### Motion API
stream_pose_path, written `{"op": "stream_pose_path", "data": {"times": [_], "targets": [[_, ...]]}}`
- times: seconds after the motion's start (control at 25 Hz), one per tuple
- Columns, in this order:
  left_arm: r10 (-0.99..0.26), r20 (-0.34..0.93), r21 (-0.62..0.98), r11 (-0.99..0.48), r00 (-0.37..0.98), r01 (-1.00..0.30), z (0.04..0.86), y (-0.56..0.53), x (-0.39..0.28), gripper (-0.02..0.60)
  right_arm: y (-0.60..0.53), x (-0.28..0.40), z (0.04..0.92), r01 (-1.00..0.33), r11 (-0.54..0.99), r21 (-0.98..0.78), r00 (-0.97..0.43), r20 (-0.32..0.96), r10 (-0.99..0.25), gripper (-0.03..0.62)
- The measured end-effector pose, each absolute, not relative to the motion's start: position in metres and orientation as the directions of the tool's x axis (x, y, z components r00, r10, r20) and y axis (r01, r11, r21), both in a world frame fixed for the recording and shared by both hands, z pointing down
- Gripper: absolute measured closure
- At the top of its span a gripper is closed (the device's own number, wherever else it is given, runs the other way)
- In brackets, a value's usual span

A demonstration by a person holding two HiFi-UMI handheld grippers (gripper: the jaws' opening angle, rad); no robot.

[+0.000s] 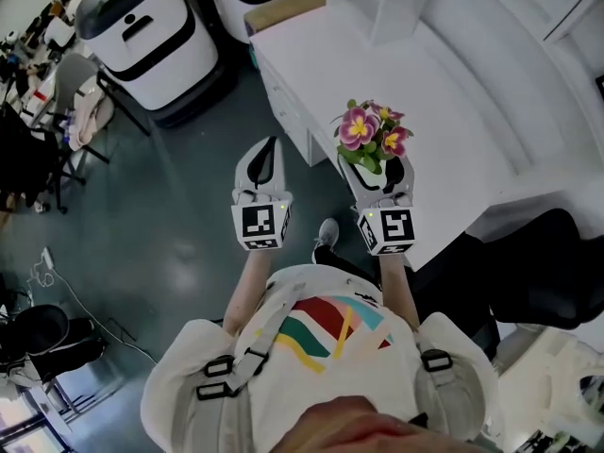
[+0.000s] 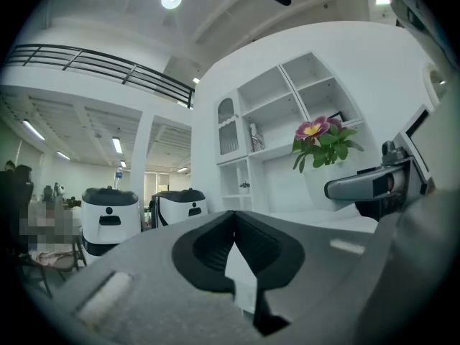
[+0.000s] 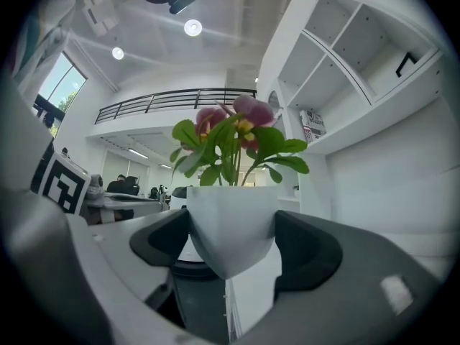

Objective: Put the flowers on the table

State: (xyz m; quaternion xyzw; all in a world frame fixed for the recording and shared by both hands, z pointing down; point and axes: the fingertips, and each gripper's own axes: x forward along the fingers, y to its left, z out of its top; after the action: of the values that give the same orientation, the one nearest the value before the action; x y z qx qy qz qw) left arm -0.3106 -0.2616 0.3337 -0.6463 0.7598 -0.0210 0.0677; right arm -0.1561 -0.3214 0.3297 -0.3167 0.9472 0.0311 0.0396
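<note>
The right gripper (image 1: 379, 171) is clamping a small white pot of pink-and-yellow flowers (image 3: 231, 225) over the white table's (image 1: 453, 111) edge, while the left gripper (image 1: 268, 154) is hovering beside it, jaws pressed together.

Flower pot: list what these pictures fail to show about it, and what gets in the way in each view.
- Right gripper view: the flanks of the white pot, covered by the pads of the right gripper clamped on it.
- Head view: the pot itself, hidden under the flowers and that gripper.
- Left gripper view: the pot's outline, white and hard to trace against the white shelving.
</note>
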Motion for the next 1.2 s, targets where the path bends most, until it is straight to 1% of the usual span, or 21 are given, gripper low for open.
{"op": "stream_pose_path", "data": {"times": [0.12,0.2,0.4,0.44,0.48,0.6,0.64,0.68,0.76,0.96,1.2], "targets": [[-0.985,-0.080,-0.114,0.161,-0.152,-0.980,0.327,-0.301,-0.320,0.577,-0.362,-0.168,0.323,-0.602,0.798,0.035,-0.796,-0.094,-0.597,0.220],[-0.984,-0.092,-0.113,0.160,-0.150,-0.981,0.330,-0.292,-0.318,0.577,-0.352,-0.166,0.329,-0.603,0.797,0.040,-0.796,-0.093,-0.598,0.220],[-0.975,-0.200,-0.124,0.119,-0.092,-0.985,0.365,-0.133,-0.261,0.577,-0.182,-0.101,0.364,-0.653,0.753,0.081,-0.752,-0.194,-0.631,0.220],[-0.971,-0.203,-0.118,0.152,-0.126,-0.981,0.371,-0.096,-0.253,0.577,-0.150,-0.094,0.369,-0.628,0.774,0.082,-0.772,-0.194,-0.606,0.220],[-0.963,-0.181,-0.103,0.219,-0.199,-0.970,0.380,-0.052,-0.248,0.577,-0.117,-0.095,0.376,-0.570,0.818,0.076,-0.816,-0.169,-0.553,0.220],[-0.887,-0.061,-0.056,0.460,-0.457,-0.886,0.404,0.069,-0.236,0.577,-0.034,-0.105,0.396,-0.329,0.944,0.023,-0.943,-0.053,-0.328,0.220],[-0.863,-0.036,-0.049,0.506,-0.505,-0.861,0.405,0.089,-0.232,0.577,-0.019,-0.107,0.397,-0.276,0.961,0.009,-0.961,-0.030,-0.276,0.220],[-0.853,-0.027,-0.046,0.522,-0.521,-0.852,0.403,0.096,-0.231,0.577,-0.014,-0.107,0.395,-0.255,0.967,0.006,-0.967,-0.020,-0.255,0.220],[-0.863,-0.034,-0.046,0.506,-0.505,-0.861,0.394,0.086,-0.232,0.577,-0.018,-0.108,0.388,-0.266,0.964,0.012,-0.964,-0.018,-0.265,0.220],[-0.916,-0.041,-0.047,0.402,-0.400,-0.915,0.392,0.044,-0.234,0.577,-0.038,-0.103,0.389,-0.364,0.931,0.014,-0.931,-0.001,-0.364,0.220],[-0.980,-0.050,-0.072,0.196,-0.192,-0.978,0.383,-0.030,-0.221,0.577,-0.079,-0.083,0.383,-0.538,0.843,0.010,-0.843,-0.013,-0.538,0.220]]}}
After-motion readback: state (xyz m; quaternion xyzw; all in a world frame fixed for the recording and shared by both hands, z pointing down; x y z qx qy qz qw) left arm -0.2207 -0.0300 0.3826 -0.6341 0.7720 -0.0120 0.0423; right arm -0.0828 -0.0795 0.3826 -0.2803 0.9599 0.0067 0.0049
